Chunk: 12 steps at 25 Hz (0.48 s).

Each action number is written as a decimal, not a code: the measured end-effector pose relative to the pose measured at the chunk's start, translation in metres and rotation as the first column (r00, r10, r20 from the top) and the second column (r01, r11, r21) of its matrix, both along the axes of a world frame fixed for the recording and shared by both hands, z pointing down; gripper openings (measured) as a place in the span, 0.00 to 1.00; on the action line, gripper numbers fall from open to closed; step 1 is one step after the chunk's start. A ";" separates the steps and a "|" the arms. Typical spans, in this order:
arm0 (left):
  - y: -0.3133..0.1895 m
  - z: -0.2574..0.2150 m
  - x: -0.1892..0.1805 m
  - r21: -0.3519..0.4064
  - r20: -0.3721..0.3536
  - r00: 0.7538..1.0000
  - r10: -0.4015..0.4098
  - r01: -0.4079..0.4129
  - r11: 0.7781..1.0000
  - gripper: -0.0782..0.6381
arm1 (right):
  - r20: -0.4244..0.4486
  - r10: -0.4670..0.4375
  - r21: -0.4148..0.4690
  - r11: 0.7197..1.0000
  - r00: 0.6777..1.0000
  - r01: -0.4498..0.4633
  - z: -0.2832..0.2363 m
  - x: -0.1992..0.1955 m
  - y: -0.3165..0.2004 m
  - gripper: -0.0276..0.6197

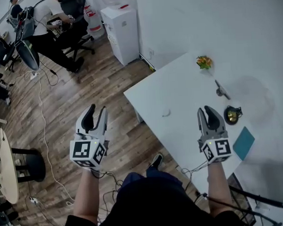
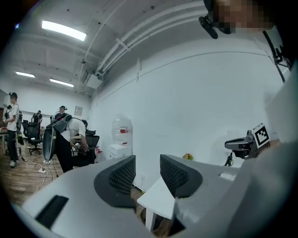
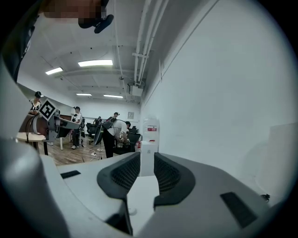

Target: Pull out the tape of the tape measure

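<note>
Left jaws: apart, nothing between them.
Right jaws: parted by a narrower gap, holding nothing.
Left gripper: level, out over the wood floor, left of the worktop's corner.
Right gripper: level, over the white worktop near its front edge.
Tape measure: dark round case with a yellow face, lying on the worktop just right of the right gripper's tips, not touching them.
Near it: a teal card closer in, a black clip farther back, and a small colourful ornament beyond.
Room: a white cabinet by the wall; a person at an office chair.
</note>
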<state>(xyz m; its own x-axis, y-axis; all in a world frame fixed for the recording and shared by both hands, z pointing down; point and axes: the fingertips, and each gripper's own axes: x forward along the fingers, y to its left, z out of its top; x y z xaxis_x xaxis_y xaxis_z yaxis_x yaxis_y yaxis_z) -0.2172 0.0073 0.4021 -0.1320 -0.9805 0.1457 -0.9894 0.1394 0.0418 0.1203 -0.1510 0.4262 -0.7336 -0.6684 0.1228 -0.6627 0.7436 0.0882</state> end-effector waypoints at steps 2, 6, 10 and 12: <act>-0.017 0.004 0.009 -0.017 0.005 1.000 0.020 -0.020 1.000 0.33 | -0.028 -0.042 -0.024 0.999 0.999 0.041 0.009 -0.005 -0.014 0.19; -0.043 0.023 0.019 -0.064 0.004 0.998 0.069 -0.069 0.996 0.33 | -0.167 -0.177 -0.058 0.984 0.970 0.170 0.038 -0.031 -0.028 0.20; -0.061 0.048 0.016 -0.108 -0.025 0.993 0.118 -0.120 0.987 0.33 | -0.370 -0.310 -0.121 0.951 0.876 0.285 0.074 -0.062 -0.028 0.24; -0.070 0.066 0.014 -0.138 -0.037 0.988 0.153 -0.156 0.978 0.33 | -0.455 -0.385 -0.150 0.922 0.803 0.356 0.098 -0.076 -0.028 0.26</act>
<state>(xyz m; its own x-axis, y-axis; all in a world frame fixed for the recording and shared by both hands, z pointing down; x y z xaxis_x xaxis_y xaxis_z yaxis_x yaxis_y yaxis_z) -0.2036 -0.0628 0.4682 0.0250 -0.9585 0.2840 -0.9983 -0.0087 0.0584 0.0444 -0.1788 0.5239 -0.7689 -0.3394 0.5419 -0.2252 0.9369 0.2672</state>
